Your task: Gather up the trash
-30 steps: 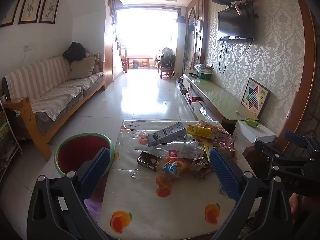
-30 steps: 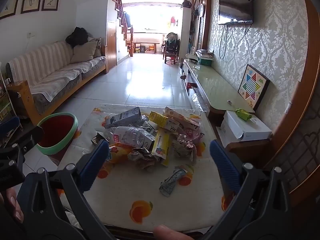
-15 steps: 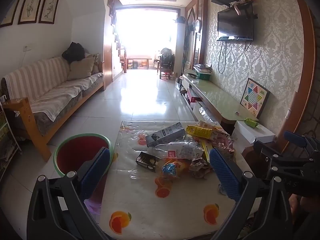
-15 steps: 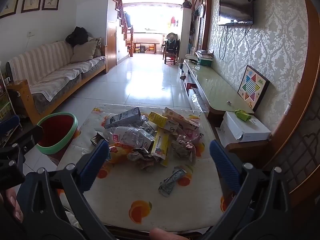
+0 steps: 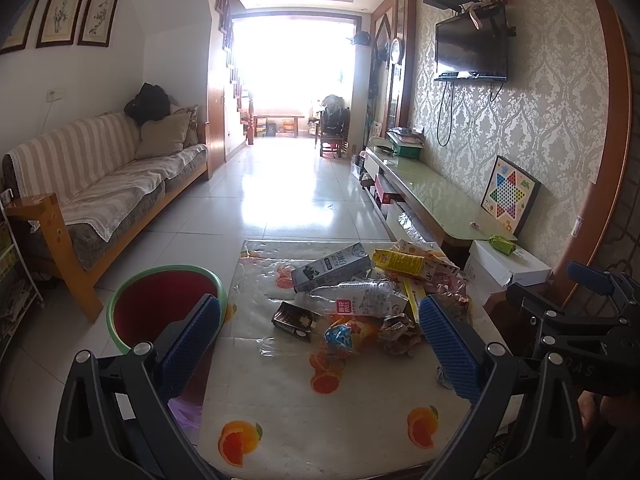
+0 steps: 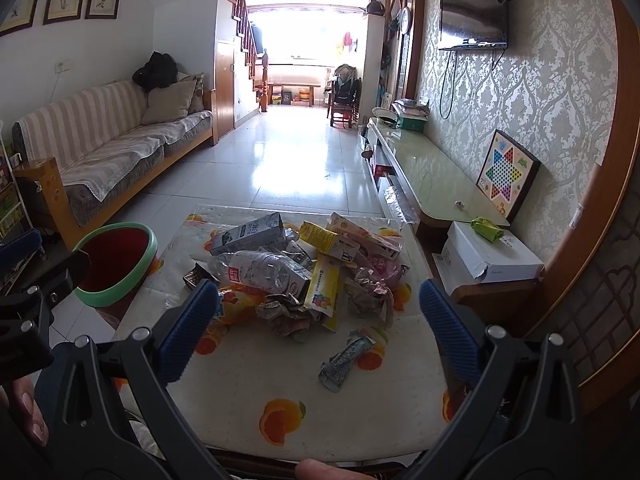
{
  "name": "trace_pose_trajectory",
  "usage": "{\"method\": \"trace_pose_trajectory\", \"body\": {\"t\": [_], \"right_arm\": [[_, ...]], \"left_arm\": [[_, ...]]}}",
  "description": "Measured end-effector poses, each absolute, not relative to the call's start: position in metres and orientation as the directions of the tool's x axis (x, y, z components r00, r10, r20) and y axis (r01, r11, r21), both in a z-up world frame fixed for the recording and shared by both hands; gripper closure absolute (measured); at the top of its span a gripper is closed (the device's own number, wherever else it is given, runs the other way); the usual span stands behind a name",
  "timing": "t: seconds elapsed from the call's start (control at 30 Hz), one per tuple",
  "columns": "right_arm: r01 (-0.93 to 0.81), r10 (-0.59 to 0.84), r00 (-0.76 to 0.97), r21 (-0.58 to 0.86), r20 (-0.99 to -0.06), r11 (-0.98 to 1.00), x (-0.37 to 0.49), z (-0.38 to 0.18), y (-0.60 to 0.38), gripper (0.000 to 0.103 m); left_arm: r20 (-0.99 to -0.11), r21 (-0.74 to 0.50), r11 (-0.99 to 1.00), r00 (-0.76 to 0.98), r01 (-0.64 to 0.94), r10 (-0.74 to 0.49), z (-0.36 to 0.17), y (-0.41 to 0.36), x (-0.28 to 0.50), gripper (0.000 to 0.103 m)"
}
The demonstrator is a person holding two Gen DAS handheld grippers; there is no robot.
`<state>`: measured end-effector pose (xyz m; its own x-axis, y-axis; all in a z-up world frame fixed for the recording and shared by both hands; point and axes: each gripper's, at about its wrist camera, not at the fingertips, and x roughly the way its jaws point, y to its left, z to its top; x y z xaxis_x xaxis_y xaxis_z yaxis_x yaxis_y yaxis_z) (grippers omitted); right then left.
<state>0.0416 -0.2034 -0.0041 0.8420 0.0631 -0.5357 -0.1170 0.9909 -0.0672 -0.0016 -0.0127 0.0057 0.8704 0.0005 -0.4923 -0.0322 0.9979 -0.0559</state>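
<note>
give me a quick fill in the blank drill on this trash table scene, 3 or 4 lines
1. The red basin with a green rim stands on the ____ beside the table.
2. The clear plastic bottle with a red label lies on its ____ in the trash pile.
3. The left gripper and right gripper both have their jaws ____.
4. The crumpled silver wrapper lies apart from the pile, on its ____ side.

Missing words: floor; side; open; near

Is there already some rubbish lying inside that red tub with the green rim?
No, the left wrist view shows the tub's red inside bare, while the trash pile sits on the table.
</note>
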Motion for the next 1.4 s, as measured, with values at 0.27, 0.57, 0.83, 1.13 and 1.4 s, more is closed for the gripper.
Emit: {"method": "trace_pose_trajectory", "body": {"t": [0.27,0.57,0.83,1.13,1.4], "right_arm": [[-0.118,0.065,0.842,-0.065,-0.535,0.991,0.039,-0.005,-0.203,0.003],[-0.116,0.063,0.84,-0.065,-0.538,0.991,0.04,-0.004,-0.203,0.003],[-0.115,0.062,0.84,-0.064,-0.54,0.991,0.04,-0.003,-0.203,0.003],[-0.115,0.062,0.838,-0.063,-0.543,0.991,0.042,-0.004,-0.204,0.003],[-0.115,0.063,0.838,-0.064,-0.542,0.991,0.043,-0.005,-0.204,0.003]], "left_arm": [[-0.492,-0.058,0.998,0.871,-0.032,0.0,0.003,-0.009,-0.002,0.008],[-0.491,-0.061,0.998,0.871,-0.034,-0.001,0.002,-0.007,-0.002,0.008],[-0.493,-0.063,0.997,0.87,-0.034,-0.002,0.002,-0.006,-0.001,0.008],[-0.494,-0.062,0.998,0.87,-0.032,-0.003,0.002,-0.004,-0.002,0.008],[-0.495,-0.063,0.997,0.869,-0.032,-0.003,0.001,-0.004,-0.002,0.008]]}}
